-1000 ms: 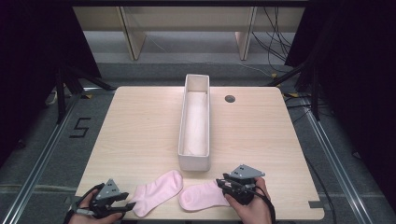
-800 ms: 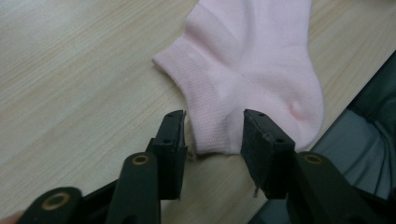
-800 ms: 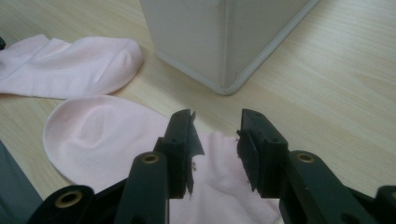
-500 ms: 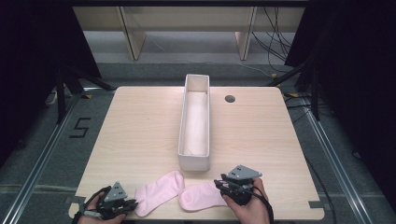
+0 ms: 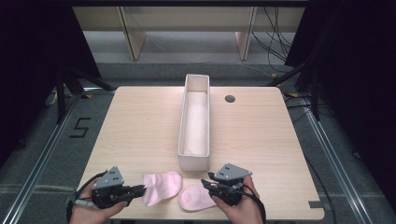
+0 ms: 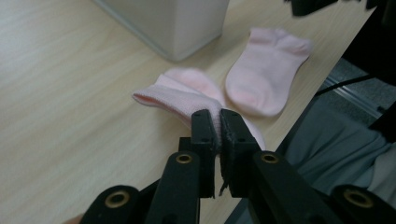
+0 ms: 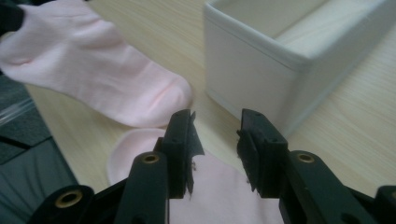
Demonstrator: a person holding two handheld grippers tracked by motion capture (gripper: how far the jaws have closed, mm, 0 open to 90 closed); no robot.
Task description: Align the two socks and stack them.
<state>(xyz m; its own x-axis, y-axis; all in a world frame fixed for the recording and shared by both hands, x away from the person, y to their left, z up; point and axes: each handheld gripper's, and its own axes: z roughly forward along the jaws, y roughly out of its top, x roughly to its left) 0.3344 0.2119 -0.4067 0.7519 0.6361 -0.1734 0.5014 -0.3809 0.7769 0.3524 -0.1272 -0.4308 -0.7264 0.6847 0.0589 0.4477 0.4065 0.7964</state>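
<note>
Table [image 5: 140, 121]: left tongs [image 6: 219, 122] just closed, pinching sock [image 6: 180, 95]

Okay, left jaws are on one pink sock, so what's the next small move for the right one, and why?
Probably close the right gripper on the second sock. Its jaws stand open with that sock's cloth lying under them, not pinched, while the left gripper, whose jaws have just been closing, pinches the first sock at its edge. The white bin sits just ahead.

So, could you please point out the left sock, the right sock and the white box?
left sock [image 5: 162, 186], high view, middle.
right sock [image 5: 195, 198], high view, toe half.
white box [image 5: 194, 162], high view, near end wall.
</note>
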